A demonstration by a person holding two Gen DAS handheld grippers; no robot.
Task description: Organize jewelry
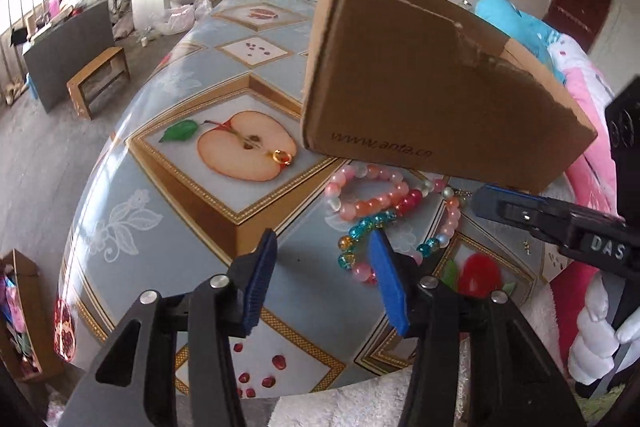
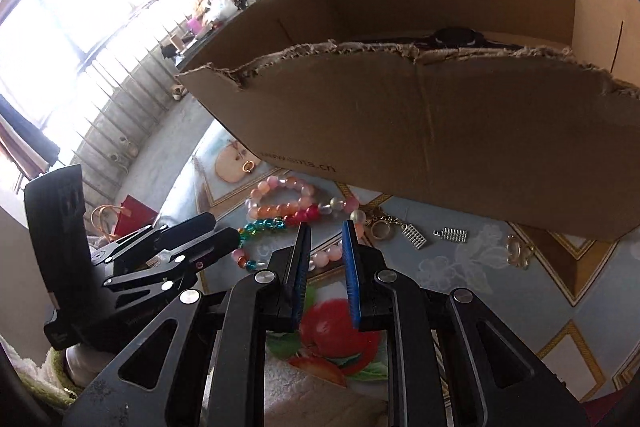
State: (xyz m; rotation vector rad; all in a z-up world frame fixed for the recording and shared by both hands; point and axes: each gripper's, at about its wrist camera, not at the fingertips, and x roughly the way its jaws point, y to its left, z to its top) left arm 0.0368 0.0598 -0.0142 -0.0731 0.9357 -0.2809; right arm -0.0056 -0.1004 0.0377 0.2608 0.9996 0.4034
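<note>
**Both grippers close in on the bead pile**

The left gripper [image 1: 322, 259] has its jaws apart with nothing between them, poised just in front of the bead bracelets [image 1: 372, 203]. The right gripper [image 2: 326, 247] has its jaws close together but not touching, a narrow gap showing and nothing held; it hovers over the same pile from the other side.

The bracelets lie tangled on the table [image 1: 168, 227], just in front of the cardboard box [image 1: 420, 87], which is the likely place to put them. Beside the pile, in front of the box, lie 2 small silver charms [image 2: 434, 235], a ring [image 2: 380, 229] and a clear clasp [image 2: 516, 251]. A gold ring [image 1: 282, 157] sits apart on the apple print.

To do this well, pick 1 strand at the pile's edge, pinch across a single bead, and lift slowly so the other loops fall free rather than dragging along.
</note>
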